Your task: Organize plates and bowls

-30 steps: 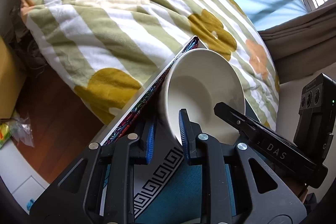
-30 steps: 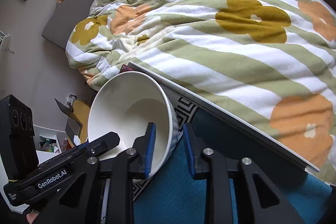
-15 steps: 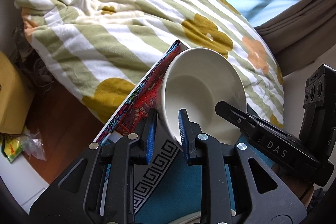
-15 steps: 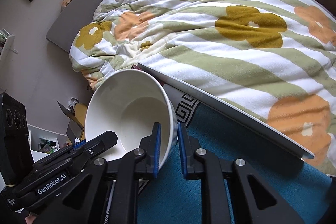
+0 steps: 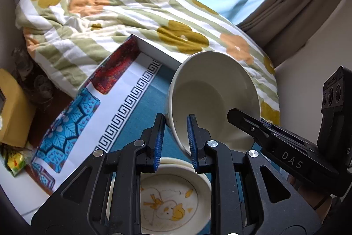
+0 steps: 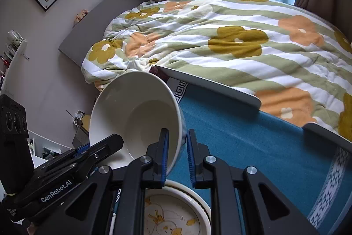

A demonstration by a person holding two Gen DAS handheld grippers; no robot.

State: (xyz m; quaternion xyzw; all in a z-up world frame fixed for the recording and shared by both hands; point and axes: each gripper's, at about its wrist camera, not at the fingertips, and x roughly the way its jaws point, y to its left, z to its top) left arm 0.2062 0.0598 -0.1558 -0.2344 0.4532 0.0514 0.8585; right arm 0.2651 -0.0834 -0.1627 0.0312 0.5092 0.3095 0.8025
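While both jaws pinch its rim, bowl tilts

A plain cream bowl hangs tilted, its opening facing the cameras, lifted off the teal surface. Below it lies a cream plate with a yellow duck drawing.

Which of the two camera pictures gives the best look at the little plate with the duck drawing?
The left wrist view. There the duck plate shows most of its face, duck and rim, between the left gripper fingers. The right wrist view shows the same plate cut off by the bottom edge, partly hidden behind the right gripper.
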